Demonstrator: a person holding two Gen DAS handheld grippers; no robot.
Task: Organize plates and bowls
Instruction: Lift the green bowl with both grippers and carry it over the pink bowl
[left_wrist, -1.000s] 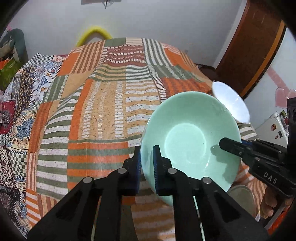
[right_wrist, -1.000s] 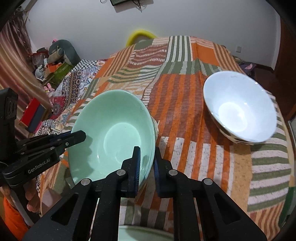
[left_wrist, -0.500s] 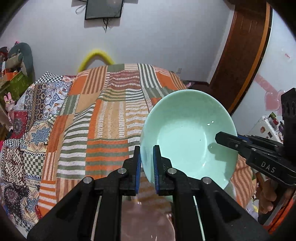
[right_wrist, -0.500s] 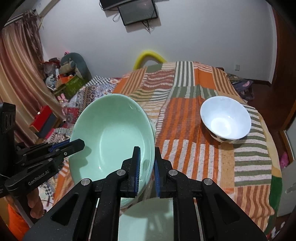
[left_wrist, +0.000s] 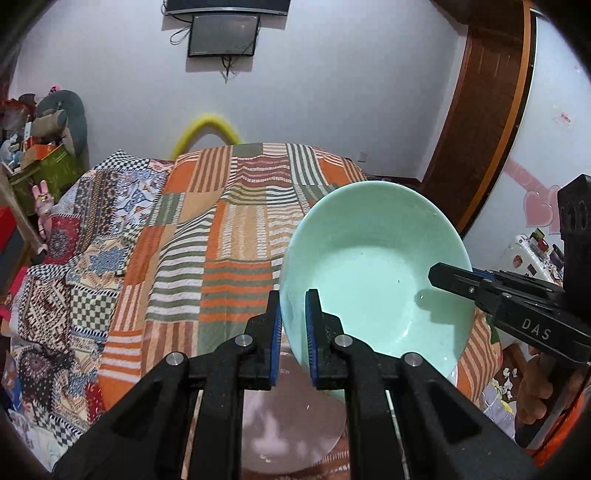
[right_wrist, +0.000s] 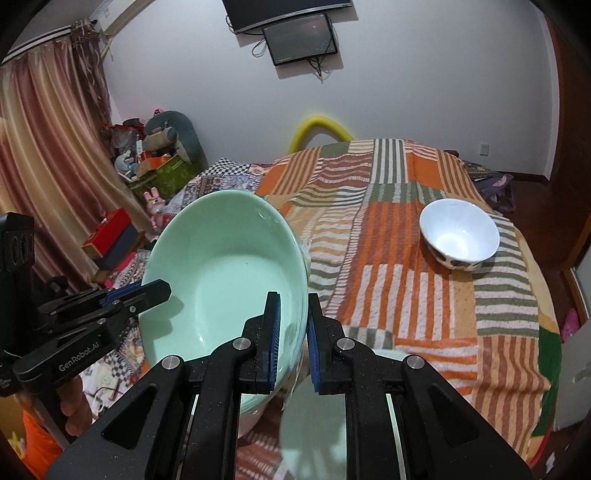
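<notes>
A large mint-green bowl (left_wrist: 373, 273) (right_wrist: 225, 273) hangs tilted above the near end of the bed, held by both grippers. My left gripper (left_wrist: 293, 332) is shut on its left rim. My right gripper (right_wrist: 293, 332) is shut on the opposite rim, and it shows in the left wrist view (left_wrist: 448, 278) at the bowl's right edge. A pale pink plate (left_wrist: 291, 417) lies below the bowl in the left wrist view. A pale green plate (right_wrist: 317, 424) lies beneath the right gripper. A white bowl (right_wrist: 460, 234) with dark spots outside stands upright on the bed's right side.
The bed carries an orange, green and white striped patchwork cover (left_wrist: 229, 258). Toys and boxes (right_wrist: 155, 166) crowd the floor at its left. A wooden door frame (left_wrist: 491, 110) stands at the right. A screen (right_wrist: 301, 37) hangs on the far wall. A hand (left_wrist: 532, 387) grips the right tool.
Both grippers have lifted the green bowl up and drawn it back from the bed. The white bowl now looks smaller and farther away, and the plates beneath have come into view.
</notes>
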